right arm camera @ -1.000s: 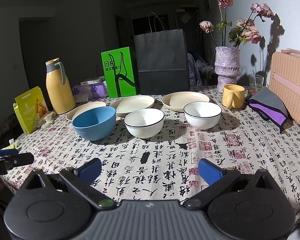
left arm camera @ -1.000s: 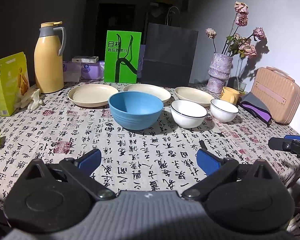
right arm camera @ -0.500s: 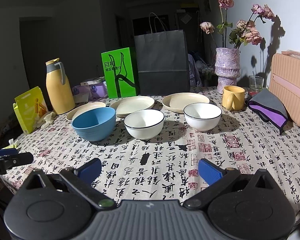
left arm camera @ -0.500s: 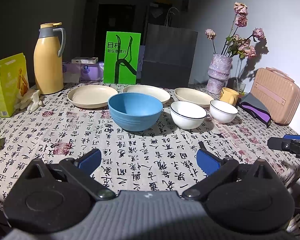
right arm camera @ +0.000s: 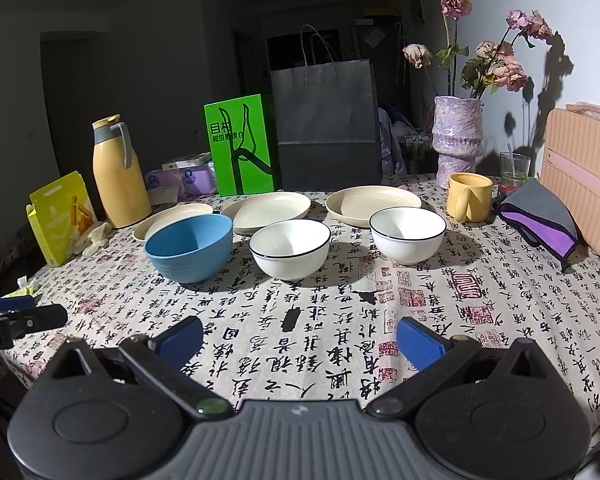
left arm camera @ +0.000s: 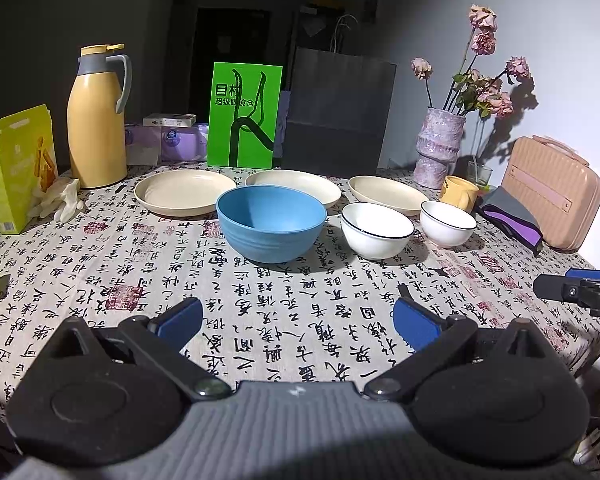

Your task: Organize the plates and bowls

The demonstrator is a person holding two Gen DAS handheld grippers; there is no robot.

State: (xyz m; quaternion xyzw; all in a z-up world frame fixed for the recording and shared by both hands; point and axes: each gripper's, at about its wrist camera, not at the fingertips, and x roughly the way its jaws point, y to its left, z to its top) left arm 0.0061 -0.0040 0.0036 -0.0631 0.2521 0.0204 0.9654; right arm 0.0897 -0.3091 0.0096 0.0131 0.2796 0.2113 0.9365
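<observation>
Three cream plates stand in a row at the back: left plate (left arm camera: 185, 197), middle plate (left arm camera: 294, 185), right plate (left arm camera: 384, 193). In front of them sit a blue bowl (left arm camera: 271, 222) and two white bowls with dark rims, one near (left arm camera: 377, 230), one farther right (left arm camera: 448, 223). My left gripper (left arm camera: 298, 322) hovers open over the near table edge, well short of the blue bowl, nothing between its blue pads. My right gripper (right arm camera: 300, 338) is open too, facing the white bowls (right arm camera: 289, 249) (right arm camera: 407, 234), empty.
A yellow thermos (left arm camera: 97, 118), yellow box (left arm camera: 20, 168), green sign (left arm camera: 244, 115), black paper bag (left arm camera: 336, 114), vase of dried roses (left arm camera: 440, 142), yellow mug (left arm camera: 458, 194), folded purple cloth (left arm camera: 510, 218) and pink case (left arm camera: 552, 198) ring the patterned tablecloth (left arm camera: 260, 304).
Both views have shifted only slightly; the left gripper has eased back a touch, so the bowls look a little smaller. Both grippers stay open and nothing on the table has moved.
</observation>
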